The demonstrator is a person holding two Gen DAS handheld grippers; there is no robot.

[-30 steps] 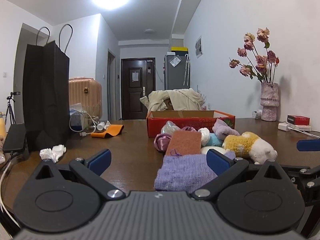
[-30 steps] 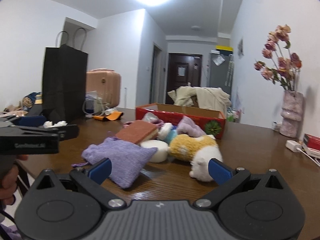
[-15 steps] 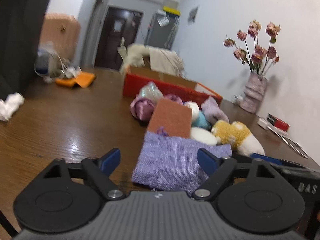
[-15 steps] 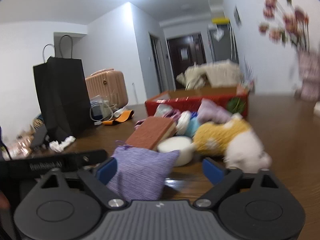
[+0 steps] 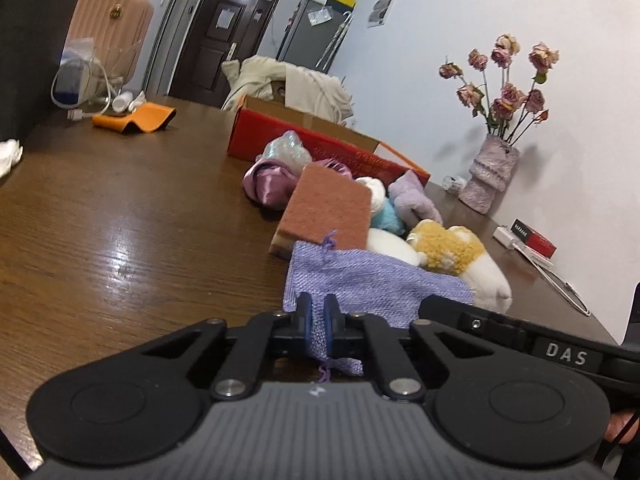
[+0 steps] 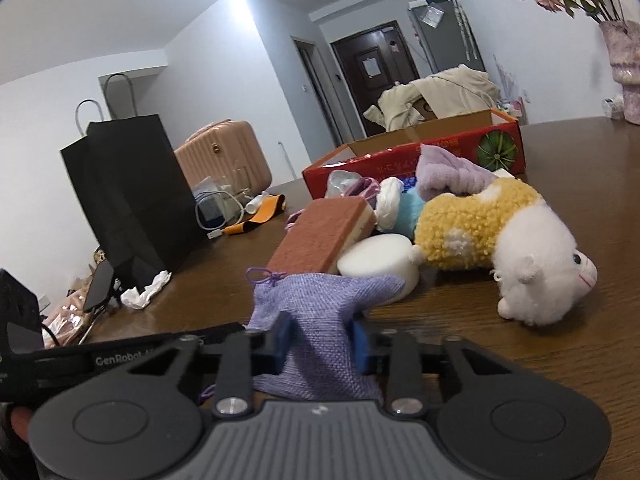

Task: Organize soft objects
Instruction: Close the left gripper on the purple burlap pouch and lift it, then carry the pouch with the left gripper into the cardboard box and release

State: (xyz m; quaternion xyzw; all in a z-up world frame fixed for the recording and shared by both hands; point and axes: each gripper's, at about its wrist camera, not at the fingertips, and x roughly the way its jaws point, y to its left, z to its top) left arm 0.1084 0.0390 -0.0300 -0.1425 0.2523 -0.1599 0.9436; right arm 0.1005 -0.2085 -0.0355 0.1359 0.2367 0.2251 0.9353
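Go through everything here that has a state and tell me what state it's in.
left gripper: shut on the purple pouch
right gripper: shut on the purple pouch
purple pouch: pinched by both grippers
red box: open
plush toy: lying on its side
door: closed

L gripper (image 5: 316, 322) & R gripper (image 6: 320, 342) both clamped on fabric, side by side

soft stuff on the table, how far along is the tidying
Nothing visibly done: no soft item shows inside the red cardboard box. In hand: both the left gripper and right gripper pinch the purple woven drawstring pouch. Left: brown sponge block, yellow-and-white plush toy, white round puff and the rest.
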